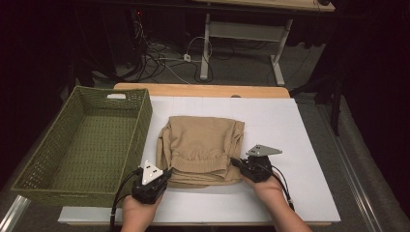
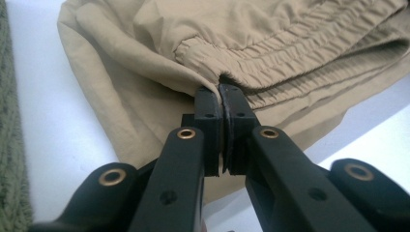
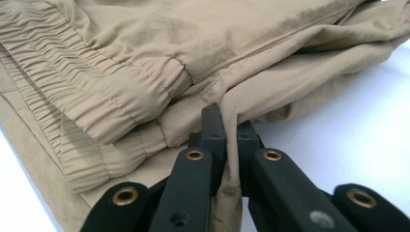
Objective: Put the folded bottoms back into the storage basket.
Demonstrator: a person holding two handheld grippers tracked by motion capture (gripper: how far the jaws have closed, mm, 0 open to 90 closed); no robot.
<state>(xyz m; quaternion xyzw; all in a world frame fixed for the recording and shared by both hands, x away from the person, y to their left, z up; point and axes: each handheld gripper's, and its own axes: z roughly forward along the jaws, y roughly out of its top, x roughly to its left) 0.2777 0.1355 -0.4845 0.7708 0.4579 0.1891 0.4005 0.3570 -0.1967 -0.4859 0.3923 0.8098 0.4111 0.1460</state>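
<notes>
Left gripper [image 1: 167,172]: held at the near left corner of the folded tan garment [image 1: 202,149]; jaws pressed together on a pinch of fabric beside the elastic band, seen close in the left gripper view [image 2: 221,92]. White three-cornered plate on top; cable trails back past the hand.

Right gripper [image 1: 235,163]: at the near right corner of the same garment; jaws clamped on a fold of cloth that runs down between them in the right gripper view [image 3: 231,126]. Grey three-cornered plate on top.

Folded tan garment: light khaki cloth with gathered elastic bands, lying in layers at the centre of the white board [image 1: 290,125], nearer its front edge; the grippers sit at 7 and 5 o'clock of it.

White board: covers the wooden table [image 1: 203,90], whose bare edge shows at 12 o'clock.

Green woven basket [image 1: 140,125]: rectangular, with a handle slot in its far wall; stands at 9 o'clock of the garment, just beside it, overhanging the board's left edge.

Floor beyond: tangled cables [image 1: 159,60] and a white table frame [image 1: 241,36] at 12 o'clock.
</notes>
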